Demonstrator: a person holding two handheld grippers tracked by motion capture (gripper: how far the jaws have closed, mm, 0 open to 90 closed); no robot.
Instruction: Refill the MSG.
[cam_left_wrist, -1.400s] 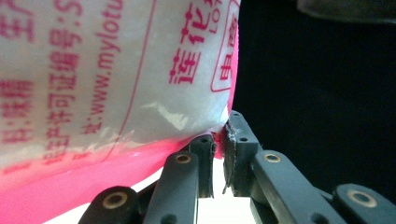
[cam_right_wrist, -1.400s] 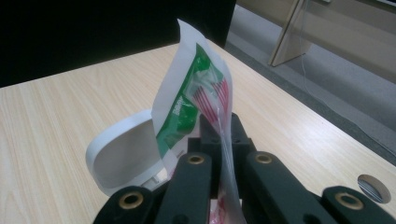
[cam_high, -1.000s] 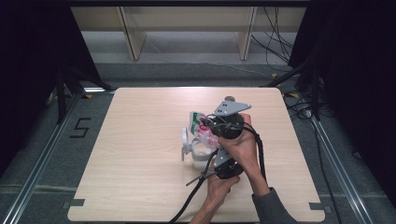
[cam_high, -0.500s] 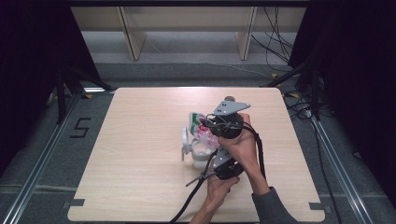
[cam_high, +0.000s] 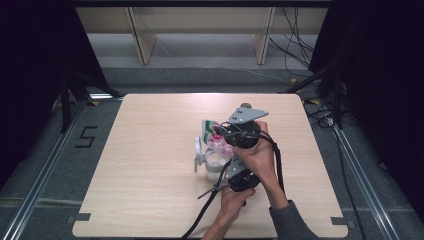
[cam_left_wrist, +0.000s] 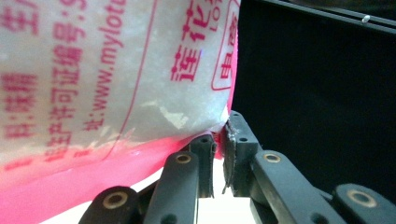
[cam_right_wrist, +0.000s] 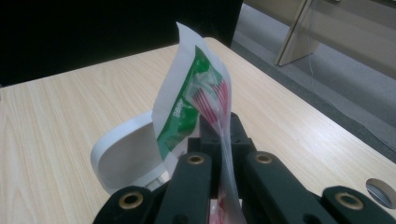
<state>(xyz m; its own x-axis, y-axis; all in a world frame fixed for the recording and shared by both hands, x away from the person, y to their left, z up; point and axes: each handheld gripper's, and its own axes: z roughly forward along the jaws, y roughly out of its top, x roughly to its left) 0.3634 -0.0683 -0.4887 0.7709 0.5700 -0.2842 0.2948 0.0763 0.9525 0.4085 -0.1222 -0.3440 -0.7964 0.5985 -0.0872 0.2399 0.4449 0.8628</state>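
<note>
Nothing had moved at centre frame: both grippers, left (cam_high: 231, 167) and right (cam_high: 226, 134), stayed clamped on the packet (cam_high: 216, 141) above the jar (cam_high: 214, 165), suggesting pouring continued.

1. High view: fixed above the near edge, facing forward and down on the whole table (cam_high: 150, 190); shelving beyond.
2. Left gripper view: along its jaws, pressed close to a pink printed packet (cam_left_wrist: 107, 84).
3. Right gripper view: along its jaws, close on the packet's (cam_right_wrist: 196, 98) end, tabletop behind.
4. All three share the packet.
</note>
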